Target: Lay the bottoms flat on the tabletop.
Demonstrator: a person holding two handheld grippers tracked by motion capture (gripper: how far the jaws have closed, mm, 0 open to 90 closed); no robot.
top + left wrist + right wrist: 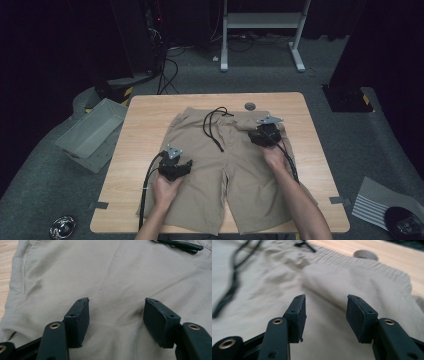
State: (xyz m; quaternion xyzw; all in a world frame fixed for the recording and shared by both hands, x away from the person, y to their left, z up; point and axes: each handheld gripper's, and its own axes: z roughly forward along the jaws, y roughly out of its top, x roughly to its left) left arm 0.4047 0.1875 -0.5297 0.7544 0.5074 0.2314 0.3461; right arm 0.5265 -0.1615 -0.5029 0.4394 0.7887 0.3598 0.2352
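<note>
A pair of beige shorts (220,165) lies flat on the wooden table (150,107), waistband at the far side, with a black drawstring (212,125) trailing over the middle. My left gripper (184,167) rests low over the left leg of the shorts (115,277); its jaws stand open with bare fabric between them. The drawstring's ends (182,245) lie beyond it. My right gripper (264,131) hovers open over the right hip near the waistband (372,267), nothing between its pads. The drawstring (230,290) runs along the left of that view.
A grey round grommet (250,106) sits in the tabletop past the waistband, also seen as grommet (365,255). A grey bin (90,132) stands on the floor at the left. Cables and a white frame stand beyond the table.
</note>
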